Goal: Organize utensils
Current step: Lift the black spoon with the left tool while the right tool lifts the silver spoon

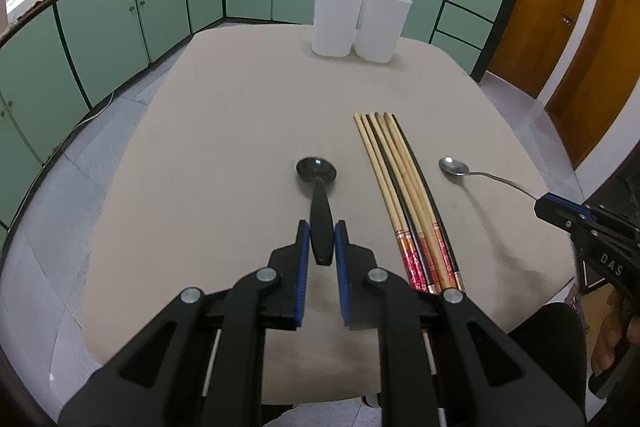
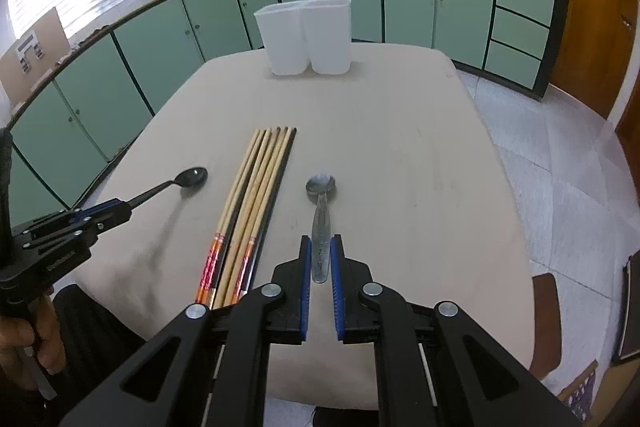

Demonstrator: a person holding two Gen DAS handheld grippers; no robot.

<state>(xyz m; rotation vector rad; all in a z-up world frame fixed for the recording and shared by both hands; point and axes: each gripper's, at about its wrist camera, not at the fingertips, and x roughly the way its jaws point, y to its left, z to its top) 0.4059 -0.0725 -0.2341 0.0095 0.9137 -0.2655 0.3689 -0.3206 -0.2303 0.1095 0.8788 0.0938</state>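
Black spoon (image 1: pixel 318 187) lies left of the chopsticks (image 1: pixel 404 195), metal spoon (image 2: pixel 320 211) to their right, all on the table (image 1: pixel 240 107). Left gripper (image 1: pixel 321 241) and right gripper (image 2: pixel 321 255) each pinch one handle, jaws nearly closed, presumably for lifting. Count: two spoons, roughly six chopsticks, two white bins (image 1: pixel 360 21) at the far edge.
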